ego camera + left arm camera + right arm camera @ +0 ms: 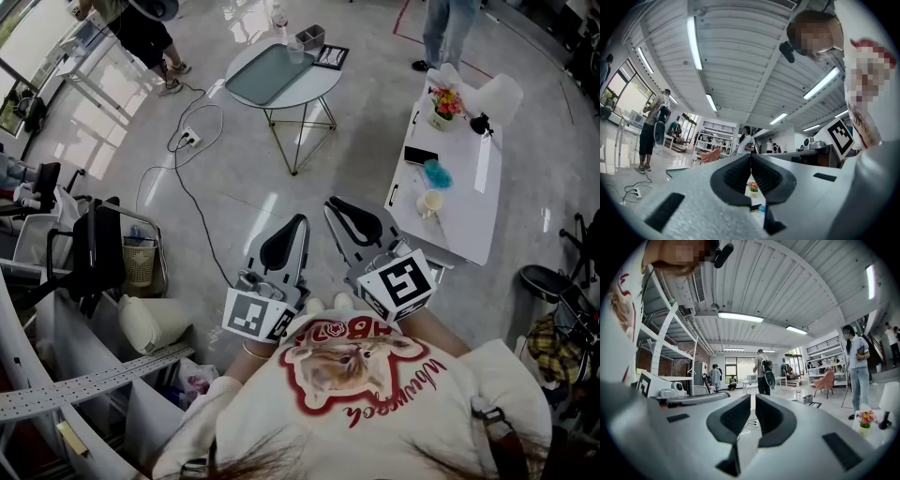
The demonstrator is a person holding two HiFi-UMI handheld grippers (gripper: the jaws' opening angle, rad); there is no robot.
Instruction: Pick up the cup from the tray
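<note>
Far across the shiny floor (234,192), the small clear cup (296,51) stands at a corner of the grey-green tray (262,77) on the round table (316,86), so my left gripper (292,228) and right gripper (339,208), both closed and empty, should, I think, come near before opening.

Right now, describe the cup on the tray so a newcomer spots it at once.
Find the round table at the top of the head view, with the grey-green tray on it. The cup stands on the tray's far right corner. It is small and pale, shorter than the bottle behind it, and unlike the cream mug on the long white table it sits on a tray.
</note>
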